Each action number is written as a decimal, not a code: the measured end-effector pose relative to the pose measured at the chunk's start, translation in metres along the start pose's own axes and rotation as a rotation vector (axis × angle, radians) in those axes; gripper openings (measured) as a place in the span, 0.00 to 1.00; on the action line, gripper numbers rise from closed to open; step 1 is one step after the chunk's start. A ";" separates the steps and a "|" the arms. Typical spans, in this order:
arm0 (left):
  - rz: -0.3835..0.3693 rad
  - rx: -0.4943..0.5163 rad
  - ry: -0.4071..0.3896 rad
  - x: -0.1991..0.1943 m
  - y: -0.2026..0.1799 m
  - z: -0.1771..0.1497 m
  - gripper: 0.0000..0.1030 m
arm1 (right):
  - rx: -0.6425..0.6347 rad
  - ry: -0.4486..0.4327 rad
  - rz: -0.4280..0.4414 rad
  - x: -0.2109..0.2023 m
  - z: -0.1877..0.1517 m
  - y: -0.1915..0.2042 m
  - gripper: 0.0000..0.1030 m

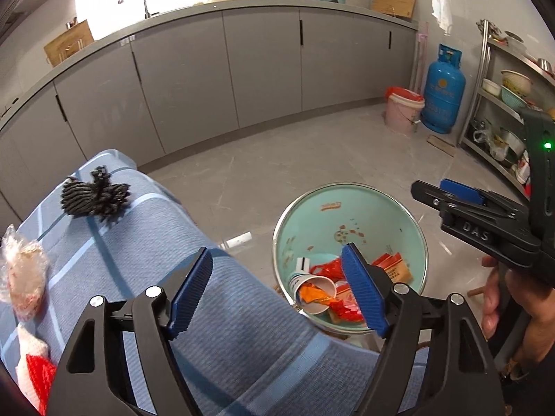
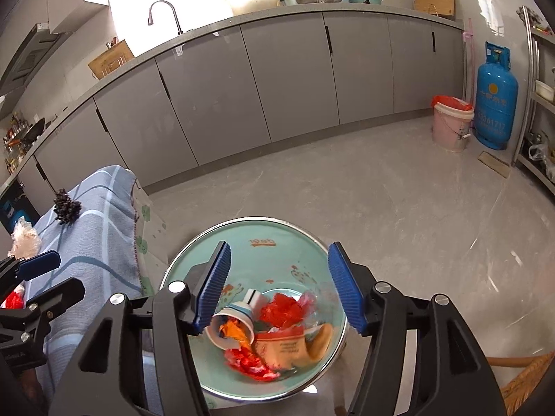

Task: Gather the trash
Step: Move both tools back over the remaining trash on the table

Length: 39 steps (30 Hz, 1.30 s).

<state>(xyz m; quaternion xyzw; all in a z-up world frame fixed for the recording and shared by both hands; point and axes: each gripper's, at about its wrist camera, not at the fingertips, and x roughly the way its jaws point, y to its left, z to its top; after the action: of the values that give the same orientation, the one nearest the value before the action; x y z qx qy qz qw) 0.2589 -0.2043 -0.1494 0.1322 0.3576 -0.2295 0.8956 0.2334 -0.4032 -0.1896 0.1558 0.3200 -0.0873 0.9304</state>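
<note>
Blue ribbed pads on both claws, jaws spread wide, nothing held. Left gripper (image 1: 277, 287) over the edge of a blue checked cloth (image 1: 145, 253), one pad above the fabric, other pad above the bin rim. Right gripper (image 2: 279, 286) directly above the mint-green trash bin (image 2: 277, 242), also seen from the left wrist view at 3 o'clock (image 1: 428, 192), well apart from the left one. Bin on the floor just beside the cloth-covered surface, at 3 o'clock of it. Inside the bin: paper cup (image 2: 230, 324) on its side with orange scraps in the mouth, red wrappers (image 2: 281, 312), orange-and-tan packet (image 2: 288, 346), clear plastic piece, exact kind unclear. Uncollected on the cloth at 9 to 10 o'clock: crumpled clear plastic bag (image 1: 22, 274), red-and-white item (image 1: 34, 364) cut off by the frame edge, dark pine cone (image 1: 95, 196) farther back. Beyond, grey tiled floor (image 2: 347, 187), then grey cabinets (image 2: 242, 86) at 12 o'clock with faucet (image 2: 163, 14) and basins on the counter. Far at 2 o'clock: pink bucket (image 2: 451, 124) with red liner, blue gas cylinder (image 2: 496, 97) just beside it, steel shelf rack (image 1: 503, 104) with bowls.
</note>
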 end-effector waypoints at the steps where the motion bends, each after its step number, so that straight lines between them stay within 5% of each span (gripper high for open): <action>1: 0.006 0.000 -0.002 -0.003 0.001 -0.001 0.74 | -0.002 0.000 0.003 -0.003 -0.001 0.002 0.58; 39: 0.202 -0.156 -0.137 -0.134 0.110 -0.053 0.80 | -0.166 0.028 0.161 -0.059 -0.024 0.150 0.65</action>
<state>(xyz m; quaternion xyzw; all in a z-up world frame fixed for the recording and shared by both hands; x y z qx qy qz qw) 0.1981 -0.0460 -0.0853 0.0816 0.2973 -0.1181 0.9439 0.2130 -0.2509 -0.1358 0.1046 0.3258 0.0169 0.9395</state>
